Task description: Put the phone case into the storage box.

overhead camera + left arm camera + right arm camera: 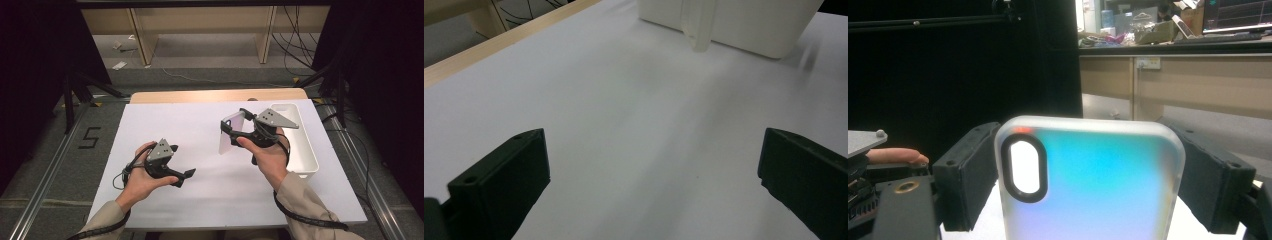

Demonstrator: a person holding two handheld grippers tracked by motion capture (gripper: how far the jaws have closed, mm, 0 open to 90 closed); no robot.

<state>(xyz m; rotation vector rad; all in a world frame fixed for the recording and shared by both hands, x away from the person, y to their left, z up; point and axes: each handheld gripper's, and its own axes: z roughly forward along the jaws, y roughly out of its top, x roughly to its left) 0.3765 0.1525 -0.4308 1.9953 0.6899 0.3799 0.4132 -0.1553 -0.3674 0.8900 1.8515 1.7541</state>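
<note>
Phone case (1093, 185) clamped in right tool (239, 126) | white bin (300, 145) just beside | left tool (184, 176) apart, table (200, 125) bare ahead

Worktop (200, 190): white sheet over light wood, wood bare along far edge. White rectangular bin (304, 150) at right edge.

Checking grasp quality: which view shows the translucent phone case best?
Right gripper view: the frosted translucent phone case fills it, clamped between both jaws, camera cutout visible. High view shows it small and upright; left gripper view shows a distant edge.
</note>
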